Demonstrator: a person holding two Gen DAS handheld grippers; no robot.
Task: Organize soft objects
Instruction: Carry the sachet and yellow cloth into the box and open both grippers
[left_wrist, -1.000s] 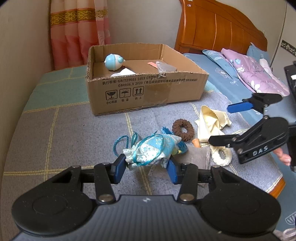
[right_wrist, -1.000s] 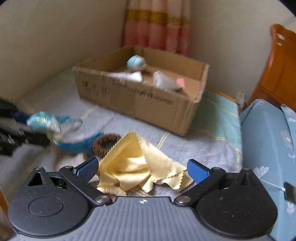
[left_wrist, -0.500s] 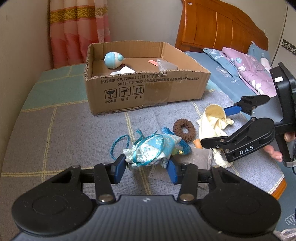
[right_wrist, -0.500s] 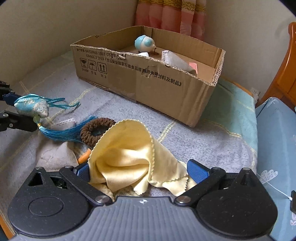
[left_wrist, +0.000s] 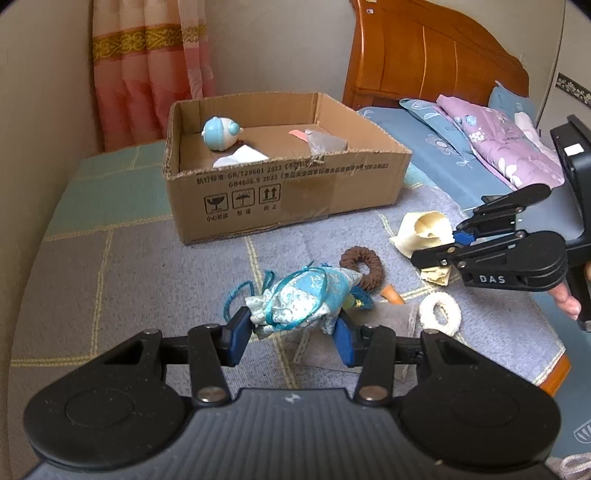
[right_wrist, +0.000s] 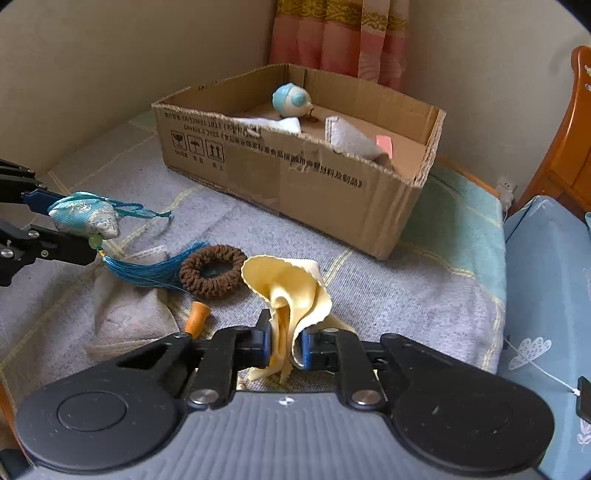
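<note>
My left gripper (left_wrist: 291, 332) is shut on a blue brocade pouch (left_wrist: 303, 295) with a blue tassel, held just above the grey blanket; the pouch also shows in the right wrist view (right_wrist: 85, 218). My right gripper (right_wrist: 284, 341) is shut on a yellow cloth (right_wrist: 291, 291), which bunches up between its pads; the cloth also shows in the left wrist view (left_wrist: 424, 229). An open cardboard box (left_wrist: 295, 184) stands behind, holding a blue round toy (left_wrist: 218, 133) and several cloths.
On the blanket lie a brown scrunchie (right_wrist: 212, 271), a white scrunchie (left_wrist: 439, 314), a grey cloth (right_wrist: 129, 314) and a small orange piece (right_wrist: 197, 319). A wooden headboard (left_wrist: 424, 62) and pillows are at the right. A wall and curtain stand behind the box.
My right gripper has closed on the yellow cloth, which now stands bunched between the pads. My left gripper keeps the pouch and has lifted slightly.
</note>
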